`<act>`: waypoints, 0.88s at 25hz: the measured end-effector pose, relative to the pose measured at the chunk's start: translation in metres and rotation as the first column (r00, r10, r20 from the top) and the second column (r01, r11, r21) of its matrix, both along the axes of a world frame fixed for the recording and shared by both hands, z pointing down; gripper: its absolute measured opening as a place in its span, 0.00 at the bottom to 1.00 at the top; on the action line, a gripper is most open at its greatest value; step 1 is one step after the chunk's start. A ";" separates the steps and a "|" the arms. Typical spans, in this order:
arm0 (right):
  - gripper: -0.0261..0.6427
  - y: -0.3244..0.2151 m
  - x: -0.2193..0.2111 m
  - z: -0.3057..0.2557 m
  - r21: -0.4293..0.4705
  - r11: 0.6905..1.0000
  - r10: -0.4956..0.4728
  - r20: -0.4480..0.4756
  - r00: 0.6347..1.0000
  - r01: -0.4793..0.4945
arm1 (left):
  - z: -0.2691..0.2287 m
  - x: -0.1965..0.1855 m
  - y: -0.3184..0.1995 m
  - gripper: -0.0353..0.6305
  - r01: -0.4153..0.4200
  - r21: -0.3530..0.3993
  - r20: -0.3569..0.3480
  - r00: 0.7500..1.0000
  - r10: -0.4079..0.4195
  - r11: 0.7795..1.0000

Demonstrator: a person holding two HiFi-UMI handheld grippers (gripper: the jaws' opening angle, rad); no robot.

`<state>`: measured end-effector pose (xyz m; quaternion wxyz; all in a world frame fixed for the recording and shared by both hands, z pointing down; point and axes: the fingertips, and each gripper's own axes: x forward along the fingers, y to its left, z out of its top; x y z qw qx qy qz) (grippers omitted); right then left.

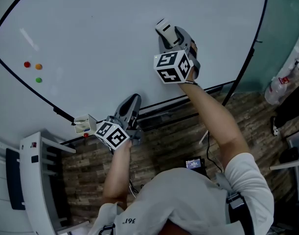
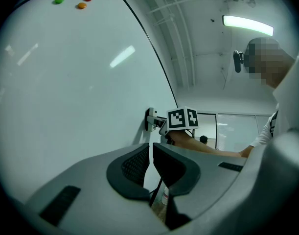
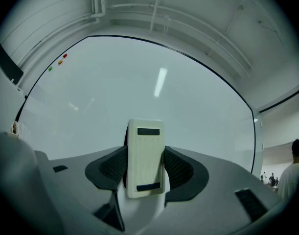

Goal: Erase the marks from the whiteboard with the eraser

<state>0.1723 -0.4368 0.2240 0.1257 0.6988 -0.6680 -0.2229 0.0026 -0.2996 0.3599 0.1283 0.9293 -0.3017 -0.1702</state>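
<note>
Far to the left of both grippers, three small magnets, red (image 1: 27, 64), orange (image 1: 38, 66) and green (image 1: 38, 80), sit on the whiteboard (image 1: 105, 38). Just left of the left gripper (image 1: 132, 102), a small white holder (image 1: 83, 125) hangs at the board's lower edge. The left gripper hovers low beside that edge, its jaws drawn to a narrow slit with nothing between them (it has no part in the wiping).

Up and to the right of it, the right gripper (image 1: 172, 34) is clamped on the eraser (image 1: 164, 27), a pale oblong block held by its long sides. The block's hard back faces the gripper, and it is touching or just off the board; I cannot tell which. Around the eraser, and rightward to the board's dark frame, I can make out no ink, only reflected ceiling lights.

Judging by that, the wiping step is in hand and near its end, or what remains is too faint to see. The next move calls for the eraser flat on the board, steady pressure, and a sweep over any stretch not yet covered, with the grip firm against the drag.
</note>
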 end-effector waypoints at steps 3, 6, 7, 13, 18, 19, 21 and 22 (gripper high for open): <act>0.42 0.000 0.006 0.001 0.002 1.000 0.009 -0.001 1.000 -0.009 | 0.002 0.003 -0.001 0.07 -0.006 0.000 0.000 1.000 0.006 1.000; 0.42 0.001 0.012 0.001 0.002 1.000 0.025 0.002 1.000 -0.025 | 0.002 0.003 -0.001 0.07 -0.015 0.005 -0.002 1.000 0.015 1.000; 0.42 0.001 0.015 0.002 0.002 1.000 0.031 0.004 1.000 -0.031 | 0.002 0.003 -0.001 0.07 -0.016 0.004 -0.002 1.000 0.016 1.000; 0.42 0.000 0.034 0.003 -0.006 0.998 0.065 0.012 0.998 -0.065 | 0.000 0.004 0.000 0.07 -0.016 -0.002 0.005 1.000 0.016 1.000; 0.42 -0.001 0.049 0.006 -0.012 0.996 0.089 0.016 0.996 -0.089 | 0.002 -0.001 0.000 0.07 -0.005 0.005 0.007 1.000 0.005 1.000; 0.42 -0.001 0.051 0.007 -0.013 0.996 0.093 0.015 0.996 -0.093 | 0.001 -0.004 0.001 0.07 0.001 0.001 0.007 1.000 -0.001 1.000; 0.42 0.000 0.052 0.007 -0.017 0.995 0.100 0.014 0.995 -0.099 | -0.001 -0.011 0.003 0.07 0.011 0.000 0.005 1.000 -0.011 1.000; 0.42 0.000 0.053 0.006 -0.019 0.994 0.104 0.012 0.995 -0.103 | -0.001 -0.014 0.003 0.07 0.013 0.002 0.004 1.000 -0.013 1.000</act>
